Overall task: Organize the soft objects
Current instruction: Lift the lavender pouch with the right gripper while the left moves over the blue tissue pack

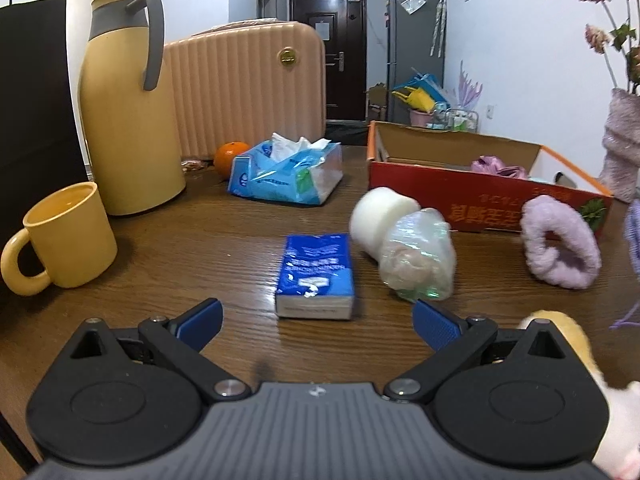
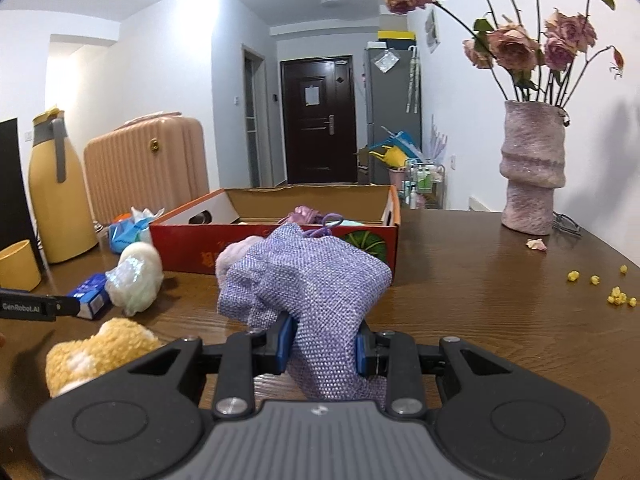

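The only writing that reads clearly is "GenRobot.AI", white on the black body of the left hand-held gripper (image 2: 74, 306) where it enters the right wrist view from the left edge. The red box (image 1: 480, 196) carries large yellow characters on its front wall, upside down in the left view and not legible. The blue tissue pack (image 1: 316, 276) has white print, too blurred to read.

The lilac pouch (image 2: 304, 280), a coarse woven bag with a purple drawstring, is pinched between the blue pads of the right hand-held gripper (image 2: 324, 346), whose jaws are nearly closed on its lower fold. The bunched cloth is held off the surface (image 2: 480, 300), in front of the box. The left view catches only a sliver of the pouch at its right edge.

The left hand-held gripper's jaws are spread wide with nothing between them, pointing at the tissue pack lying just ahead.

Only the left view shows the yellow mug's (image 1: 64, 240) handle, the orange (image 1: 231, 154) and the open ring of the lilac scrunchie (image 1: 560, 242) beside the box. Only the right view shows the whole vase (image 2: 532, 168) of dried roses, the yellow crumbs (image 2: 616, 296) and a fallen petal (image 2: 536, 244). Both show the wrapped white roll (image 1: 400, 236), the yellow plush (image 2: 100, 350), the jug (image 1: 128, 100) and the suitcase (image 1: 248, 88).
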